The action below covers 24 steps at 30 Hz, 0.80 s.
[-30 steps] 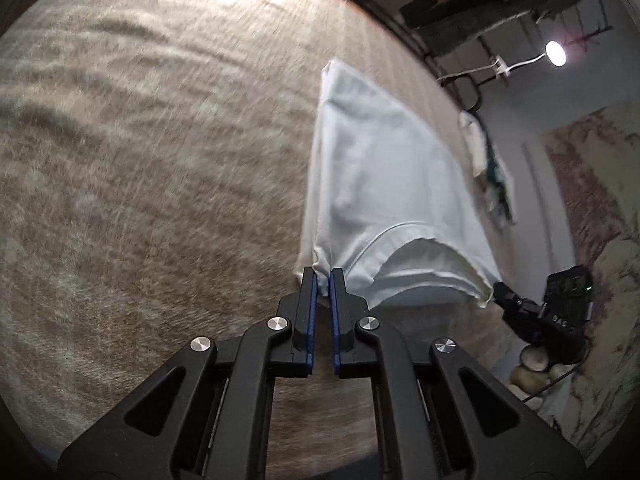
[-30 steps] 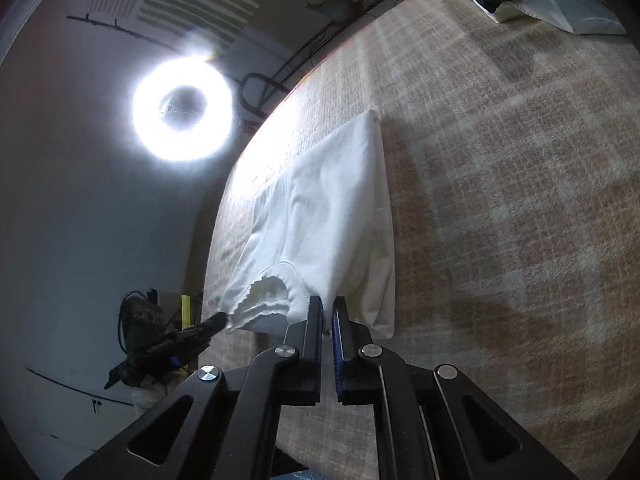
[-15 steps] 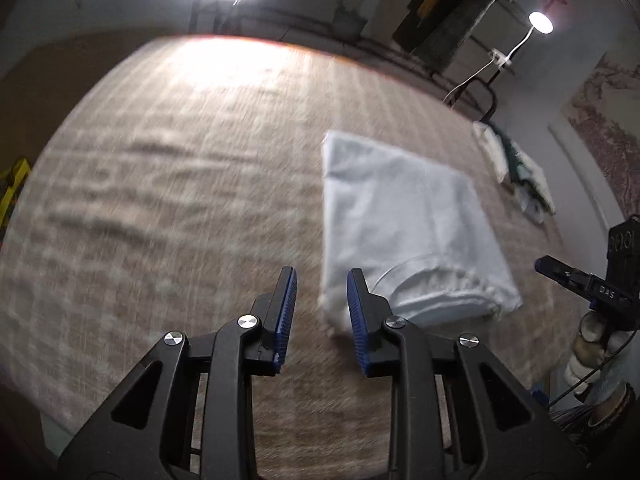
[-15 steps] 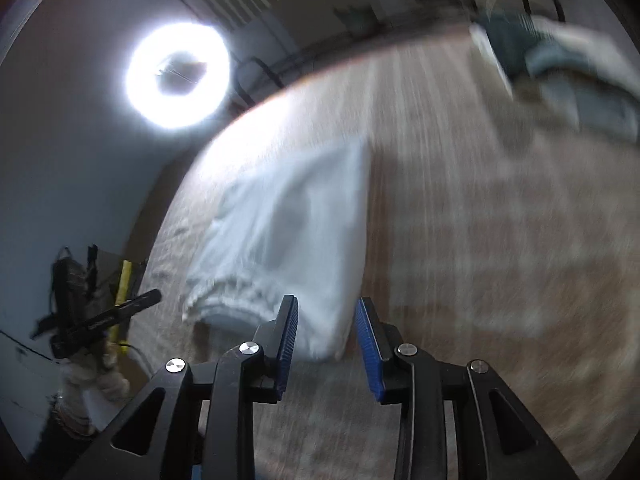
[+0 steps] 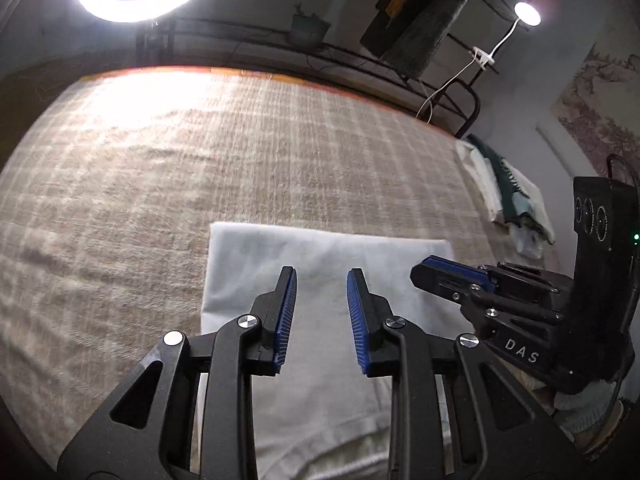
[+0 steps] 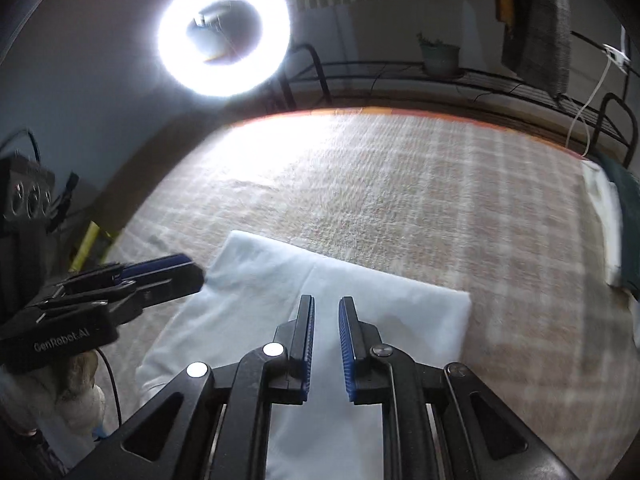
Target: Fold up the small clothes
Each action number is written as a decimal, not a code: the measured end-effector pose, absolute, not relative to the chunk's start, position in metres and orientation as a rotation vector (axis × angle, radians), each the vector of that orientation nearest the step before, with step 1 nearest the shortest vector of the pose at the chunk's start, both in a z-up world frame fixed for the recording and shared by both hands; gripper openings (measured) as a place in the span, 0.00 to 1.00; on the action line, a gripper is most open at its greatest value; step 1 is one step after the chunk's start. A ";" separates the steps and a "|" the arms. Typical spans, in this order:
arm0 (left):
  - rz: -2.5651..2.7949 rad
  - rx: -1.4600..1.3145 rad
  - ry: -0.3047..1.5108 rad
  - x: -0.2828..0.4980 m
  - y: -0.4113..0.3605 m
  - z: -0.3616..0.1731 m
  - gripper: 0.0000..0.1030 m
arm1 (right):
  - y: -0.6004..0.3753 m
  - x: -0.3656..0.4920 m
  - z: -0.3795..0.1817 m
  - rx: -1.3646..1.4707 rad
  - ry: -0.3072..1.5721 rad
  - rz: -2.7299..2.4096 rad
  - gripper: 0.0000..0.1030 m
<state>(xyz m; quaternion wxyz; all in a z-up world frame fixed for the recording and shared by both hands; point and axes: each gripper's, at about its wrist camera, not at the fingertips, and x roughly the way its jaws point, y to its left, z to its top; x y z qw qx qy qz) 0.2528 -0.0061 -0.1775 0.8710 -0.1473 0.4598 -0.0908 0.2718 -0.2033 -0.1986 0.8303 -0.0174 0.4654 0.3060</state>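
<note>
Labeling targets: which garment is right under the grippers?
The white folded garment, flat beneath both grippers; the green-and-white clothes pile sits at the bed's far right edge.

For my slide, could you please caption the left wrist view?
Left gripper open above folded white cloth on woven mat.

I looked down along my left gripper (image 5: 321, 280). Its two blue pads (image 5: 286, 316) stood apart, and nothing was between them. Under them lay a white folded cloth (image 5: 320, 256) on a big tan checked cover (image 5: 240, 160). The cloth lay flat, close to the near edge of the cover. Its far edge was straight. My right gripper (image 5: 448, 276) came in from the right side, over the right edge of the cloth. I could not tell if it touched the cloth. A small pile of clothes (image 5: 504, 196) sat by the right edge of the cover, well apart from the white cloth. A ring light (image 5: 136, 0) shone past the far edge.
</note>
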 end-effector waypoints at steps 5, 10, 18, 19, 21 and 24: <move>-0.161 -0.206 1.013 0.254 -0.011 -0.218 0.24 | -0.198 0.288 -0.238 -0.081 1.051 0.615 0.10; -0.175 -0.232 0.999 0.252 -0.006 -0.207 0.24 | -0.197 0.284 -0.239 -0.108 1.030 0.623 0.10; -0.155 -0.337 0.922 0.278 0.006 -0.185 0.24 | -0.197 0.296 -0.217 0.017 0.969 0.635 0.21; -0.141 -0.330 0.934 0.284 0.006 -0.190 0.24 | -0.192 0.297 -0.218 -0.003 0.971 0.627 0.21; -0.106 -0.323 0.966 0.291 0.007 -0.202 0.24 | -0.182 0.305 -0.229 -0.059 0.998 0.592 0.21; -0.060 -0.364 1.016 0.299 0.016 -0.219 0.24 | -0.188 0.311 -0.238 -0.030 1.026 0.561 0.20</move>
